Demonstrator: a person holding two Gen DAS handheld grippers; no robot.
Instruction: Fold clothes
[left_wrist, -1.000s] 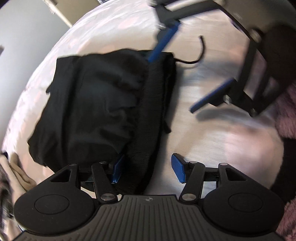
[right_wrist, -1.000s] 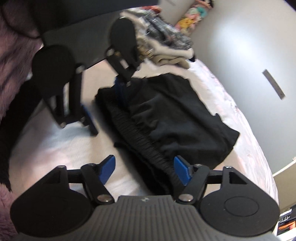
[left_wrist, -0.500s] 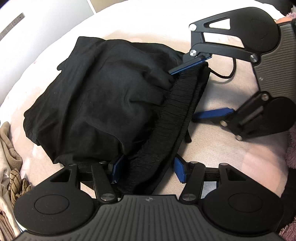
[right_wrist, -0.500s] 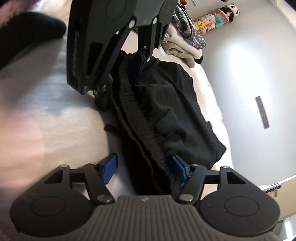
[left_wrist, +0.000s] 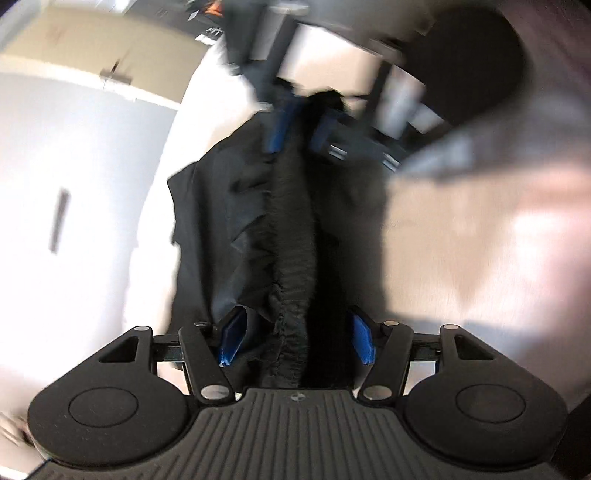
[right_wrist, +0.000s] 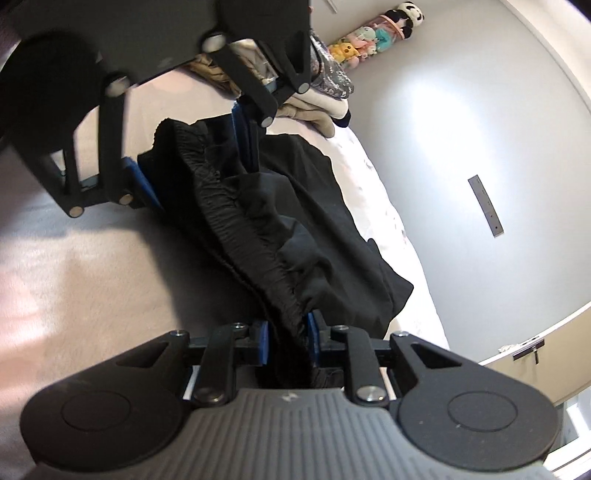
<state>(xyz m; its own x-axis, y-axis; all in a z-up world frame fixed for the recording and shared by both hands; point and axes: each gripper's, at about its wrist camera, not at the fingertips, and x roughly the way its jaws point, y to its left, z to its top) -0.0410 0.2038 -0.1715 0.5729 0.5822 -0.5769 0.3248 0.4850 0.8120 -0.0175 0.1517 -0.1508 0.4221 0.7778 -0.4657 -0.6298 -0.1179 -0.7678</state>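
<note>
Black shorts with a ribbed elastic waistband (right_wrist: 236, 225) hang stretched between my two grippers above the pale bed (right_wrist: 74, 280). My right gripper (right_wrist: 287, 338) is shut on one end of the waistband. My left gripper (left_wrist: 295, 338) straddles the other end of the waistband (left_wrist: 295, 266), its blue pads (left_wrist: 232, 334) still apart with the fabric between them. In the right wrist view the left gripper (right_wrist: 192, 147) shows at the far end of the band. In the blurred left wrist view the right gripper (left_wrist: 299, 125) shows at the far end.
A pile of other clothes (right_wrist: 321, 96) lies at the far end of the bed. Plush toys (right_wrist: 373, 33) sit against the grey wall (right_wrist: 461, 129). A beige cabinet door (right_wrist: 535, 365) is at the right.
The right gripper has closed on the waistband. Both grippers have lifted the shorts off the bed, and the left wrist view has swung and blurred.
</note>
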